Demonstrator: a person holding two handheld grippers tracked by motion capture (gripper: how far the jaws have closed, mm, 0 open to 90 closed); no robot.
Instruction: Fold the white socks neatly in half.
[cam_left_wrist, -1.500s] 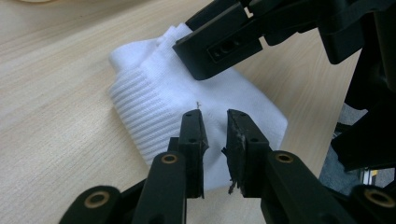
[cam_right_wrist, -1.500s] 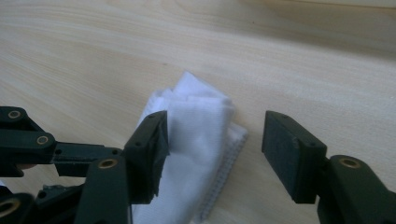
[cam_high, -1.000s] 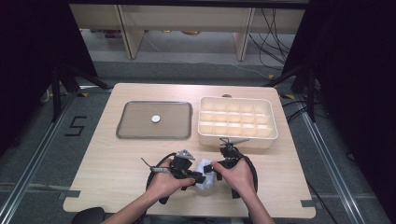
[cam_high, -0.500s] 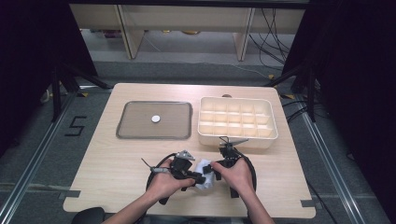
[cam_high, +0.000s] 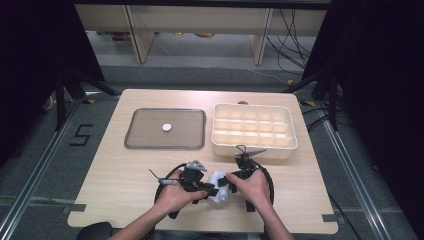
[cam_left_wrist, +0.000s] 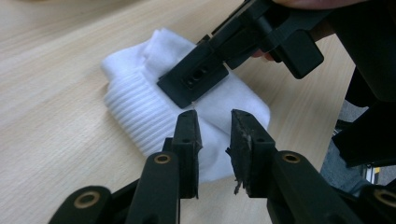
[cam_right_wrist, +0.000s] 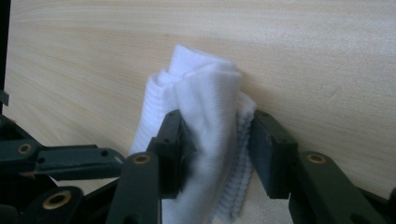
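Observation:
A white ribbed cloth (cam_high: 218, 182), folded like a sock, lies near the table's front edge between both hands. My right gripper (cam_right_wrist: 217, 140) has just been closing; the bunched cloth (cam_right_wrist: 210, 107) stands up between its jaws and both pads press on it. My left gripper (cam_left_wrist: 212, 135) has just been opening a little. Its jaws stand slightly apart at the near edge of the cloth (cam_left_wrist: 140, 112), with nothing pinched between them. The right gripper's jaw (cam_left_wrist: 196, 77) rests on top of the cloth. In the high view the left gripper (cam_high: 212, 190) and right gripper (cam_high: 229, 181) meet at the cloth.
A grey tray (cam_high: 165, 146) holding one small white disc (cam_high: 166, 127) sits at the middle left. A cream box (cam_high: 252, 150) with several compartments stands at the right, just beyond the right hand. The table's front edge is close to the forearms.

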